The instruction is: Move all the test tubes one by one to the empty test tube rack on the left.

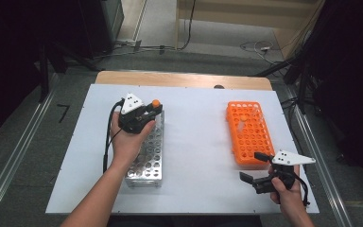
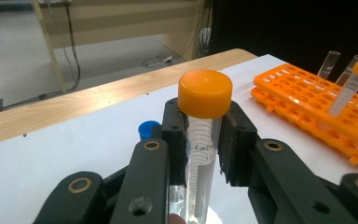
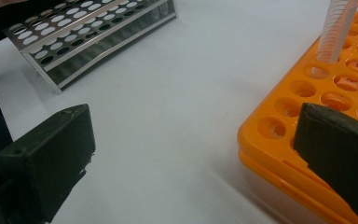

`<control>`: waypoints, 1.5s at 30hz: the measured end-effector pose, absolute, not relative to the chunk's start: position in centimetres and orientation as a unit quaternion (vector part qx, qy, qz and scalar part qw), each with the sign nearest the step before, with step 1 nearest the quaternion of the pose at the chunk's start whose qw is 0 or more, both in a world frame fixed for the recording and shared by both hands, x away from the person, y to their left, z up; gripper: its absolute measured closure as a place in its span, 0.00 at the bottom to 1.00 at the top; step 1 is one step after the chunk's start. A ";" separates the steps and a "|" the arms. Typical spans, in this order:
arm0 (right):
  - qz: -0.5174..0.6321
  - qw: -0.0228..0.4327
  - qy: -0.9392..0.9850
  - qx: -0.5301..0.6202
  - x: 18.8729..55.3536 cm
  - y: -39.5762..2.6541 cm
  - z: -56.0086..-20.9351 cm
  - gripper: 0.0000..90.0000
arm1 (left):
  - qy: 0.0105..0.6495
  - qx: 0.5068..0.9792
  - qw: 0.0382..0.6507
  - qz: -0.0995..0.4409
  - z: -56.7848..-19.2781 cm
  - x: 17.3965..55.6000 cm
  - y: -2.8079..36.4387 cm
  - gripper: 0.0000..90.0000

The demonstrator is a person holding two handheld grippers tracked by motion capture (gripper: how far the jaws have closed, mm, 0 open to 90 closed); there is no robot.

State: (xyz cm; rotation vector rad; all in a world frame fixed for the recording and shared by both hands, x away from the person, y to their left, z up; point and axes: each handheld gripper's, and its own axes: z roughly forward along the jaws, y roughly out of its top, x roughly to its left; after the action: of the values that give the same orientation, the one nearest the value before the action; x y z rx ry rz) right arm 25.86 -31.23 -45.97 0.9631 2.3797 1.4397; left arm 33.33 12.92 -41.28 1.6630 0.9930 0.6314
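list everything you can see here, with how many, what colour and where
capped tube: 1, clear with orange cap, clamped in left gripper above metal rack
metal rack: 1, silver, left on board
orange rack: 1, orange, right on board
rack tubes: at least 2, clear, one orange-capped, standing in orange rack
blue cap: 1, blue, on board behind left gripper
board: 1, white, on wooden table
left gripper: 1, black, shut on capped tube
right gripper: 1, black, open beside orange rack's near end

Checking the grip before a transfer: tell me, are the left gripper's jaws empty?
No, the left gripper has its jaws clamped on a clear orange-capped tube.
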 end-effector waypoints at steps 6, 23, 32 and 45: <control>0.485 0.099 0.805 0.326 25.9 -31.2 -46.1 0.00 | 0.414 0.708 0.506 0.267 -41.7 33.4 12.3 0.83; 0.485 0.102 0.805 0.326 25.9 -31.2 -46.1 0.00 | 0.425 0.705 0.516 0.235 -41.4 31.9 12.6 0.44; 0.490 0.107 0.800 0.330 26.0 -31.2 -46.0 0.00 | 0.396 0.704 0.555 0.199 -40.6 29.2 12.9 0.09; 0.495 0.108 0.794 0.336 26.2 -31.2 -45.7 0.00 | 0.379 0.708 0.568 0.181 -41.2 25.1 12.8 0.00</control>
State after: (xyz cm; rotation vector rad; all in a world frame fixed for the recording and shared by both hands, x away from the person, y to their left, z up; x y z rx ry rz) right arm 26.18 -31.21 -45.69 0.9875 2.3359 1.4562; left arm 25.12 12.76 -41.21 1.6618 0.8896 0.4250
